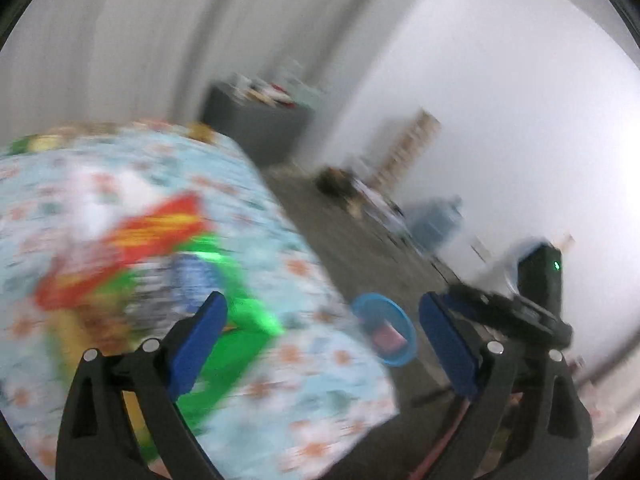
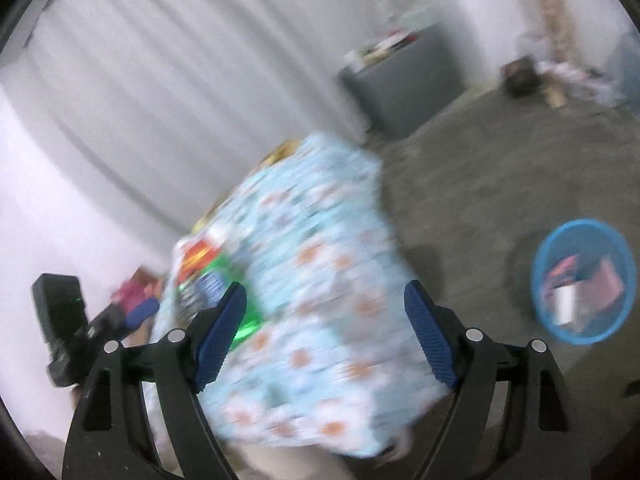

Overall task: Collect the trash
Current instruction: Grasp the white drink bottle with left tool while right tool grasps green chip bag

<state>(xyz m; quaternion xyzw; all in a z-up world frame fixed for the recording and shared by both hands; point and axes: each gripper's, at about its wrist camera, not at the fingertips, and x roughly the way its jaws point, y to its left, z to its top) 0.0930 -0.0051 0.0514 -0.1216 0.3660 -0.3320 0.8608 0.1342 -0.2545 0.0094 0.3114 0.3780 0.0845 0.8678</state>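
Both views smear with motion as your two claws hang above the counter (image 1: 320,384), which is draped in a pale blue flowered cloth. Your left claw (image 1: 322,340) is released, its blue pads spread wide with nothing between them. Your right claw (image 2: 326,336) is likewise released and empty, seen in its own view over the cloth's near corner.

The trash still to be collected lies in a heap on the counter: a red and yellow wrapper (image 1: 160,228), a bright green wrapper (image 1: 240,320) against it, and a blue-printed piece between them, too blurred to name. From the left claw the heap sits ahead and to the left, with the green wrapper just beyond the left pad. In the right wrist view the same heap (image 2: 208,276) shows small at the counter's far left, beyond the right claw's left pad.

The blue bin (image 2: 584,280), already holding some pink and white scraps, stands on the grey floor off the counter's right side, well apart from the heap.

By this look your left claw is the nearer to the heap; the red wrapper's long axis seems to run diagonally across the left view, though the blur leaves that uncertain.
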